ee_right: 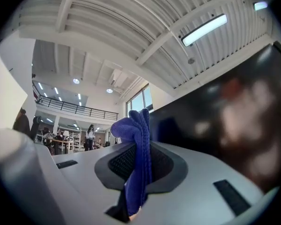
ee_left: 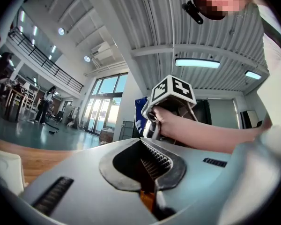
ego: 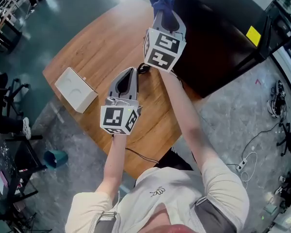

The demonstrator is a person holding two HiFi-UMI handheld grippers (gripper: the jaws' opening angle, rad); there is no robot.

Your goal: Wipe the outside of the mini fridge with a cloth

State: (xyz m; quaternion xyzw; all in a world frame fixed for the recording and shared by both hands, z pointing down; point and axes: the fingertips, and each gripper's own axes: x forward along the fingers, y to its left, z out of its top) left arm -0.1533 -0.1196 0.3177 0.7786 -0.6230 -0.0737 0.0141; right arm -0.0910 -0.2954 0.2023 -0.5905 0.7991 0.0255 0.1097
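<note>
The black mini fridge (ego: 218,38) stands at the wooden table's far right; in the right gripper view its glossy side (ee_right: 215,116) fills the right, very close. My right gripper (ego: 163,8) is raised at the fridge's upper left edge, shut on a blue cloth (ego: 161,0) that sticks out past the tips. That cloth (ee_right: 131,125) hangs bunched between the pads of the right gripper (ee_right: 135,146). My left gripper (ego: 130,74) hovers over the table, shut with nothing in it (ee_left: 143,146). From the left gripper view, the right gripper's marker cube (ee_left: 173,92) and the cloth (ee_left: 140,111) show ahead.
A white box (ego: 75,89) lies near the left edge of the table (ego: 102,42). A black cable (ego: 143,68) runs across the table by the left gripper. A yellow sticker (ego: 253,35) marks the fridge. A teal bin (ego: 56,158) sits on the floor below left.
</note>
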